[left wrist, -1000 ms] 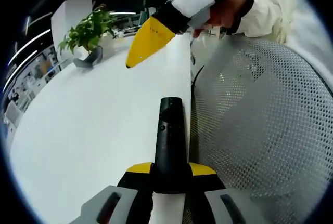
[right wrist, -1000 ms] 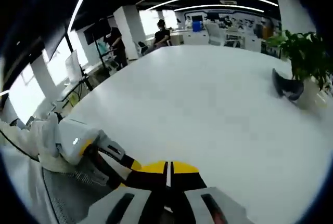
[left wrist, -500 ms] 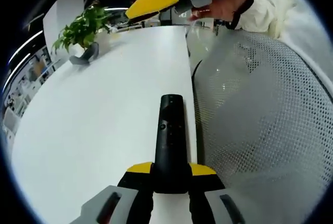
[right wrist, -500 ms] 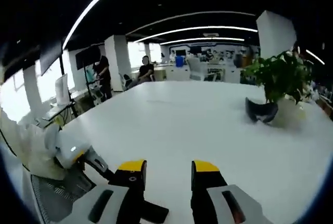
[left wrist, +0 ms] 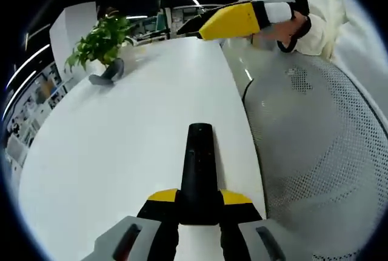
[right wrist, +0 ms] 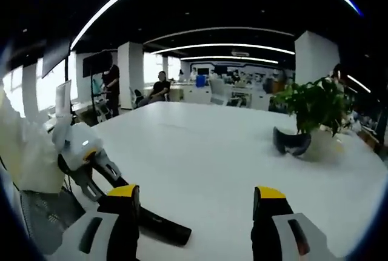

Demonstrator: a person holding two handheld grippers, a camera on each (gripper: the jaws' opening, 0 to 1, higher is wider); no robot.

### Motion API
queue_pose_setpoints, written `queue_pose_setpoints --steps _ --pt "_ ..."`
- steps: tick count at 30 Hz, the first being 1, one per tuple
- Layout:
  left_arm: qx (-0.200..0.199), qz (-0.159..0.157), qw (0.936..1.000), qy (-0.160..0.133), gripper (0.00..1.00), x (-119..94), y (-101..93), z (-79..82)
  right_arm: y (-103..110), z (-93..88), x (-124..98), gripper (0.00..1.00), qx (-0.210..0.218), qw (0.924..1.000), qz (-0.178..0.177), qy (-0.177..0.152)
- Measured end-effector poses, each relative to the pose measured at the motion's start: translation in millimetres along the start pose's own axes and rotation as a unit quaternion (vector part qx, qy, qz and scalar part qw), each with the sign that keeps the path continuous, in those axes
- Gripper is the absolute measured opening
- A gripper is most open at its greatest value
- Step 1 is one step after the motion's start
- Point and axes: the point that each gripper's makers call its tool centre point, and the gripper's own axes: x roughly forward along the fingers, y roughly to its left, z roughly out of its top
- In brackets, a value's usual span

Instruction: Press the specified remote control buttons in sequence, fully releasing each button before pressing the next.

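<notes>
The left gripper (left wrist: 197, 203) is clamped on one black remote control (left wrist: 198, 170), its two yellow-tipped jaws pressed against the remote's lower sides. The remote points forward along the jaws and sits over the white table (left wrist: 121, 146), close to the table's edge beside a white mesh chair (left wrist: 321, 152). In the right gripper view the same remote (right wrist: 159, 227) shows as a dark bar low on the table, with the left gripper (right wrist: 91, 161) behind it.

The right gripper (right wrist: 195, 203) holds nothing; its two jaws stand wide apart, with bare table between them. In the left gripper view it (left wrist: 233, 20) hangs above the far table edge, held by a person's hand (left wrist: 291, 28) in a pale sleeve.

One potted plant (right wrist: 312, 106) stands on the far side of the table, with one dark curved object (right wrist: 291, 142) lying just beside it. Two people (right wrist: 159, 85) are at the far end of the room.

A second ago the right gripper's jaws were pressed together just above the remote; half a second ago they had parted a little, and now they are much wider and the gripper is clear of the remote. The left gripper's hold on the remote is unchanged.
</notes>
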Motion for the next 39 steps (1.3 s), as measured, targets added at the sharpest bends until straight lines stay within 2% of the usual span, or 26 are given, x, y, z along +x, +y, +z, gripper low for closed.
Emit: queue_pose_setpoints --steps 7,11,22,30,39 --pt "0.019 0.014 0.9997 0.01 0.23 -3.8 36.4 3.2 -5.7 -5.5 0.4 0.75 0.002 0.9999 -0.011 0.011" --pt "0.031 0.024 0.9991 0.013 0.23 -5.2 61.5 6.3 -13.5 -11.4 0.5 0.73 0.009 0.9993 -0.028 0.023" --pt "0.049 0.035 0.998 0.02 0.23 -2.5 122.3 16.5 -8.8 -19.6 4.1 0.72 -0.001 0.9988 -0.017 0.045" --pt "0.043 0.056 0.9973 0.019 0.23 -1.5 177.8 20.5 -10.7 -23.2 5.9 0.73 0.01 0.9983 -0.018 0.054" --pt "0.025 0.067 0.9973 0.016 0.23 5.4 228.7 24.2 -10.3 -28.9 7.5 0.72 0.006 0.9976 -0.018 0.067"
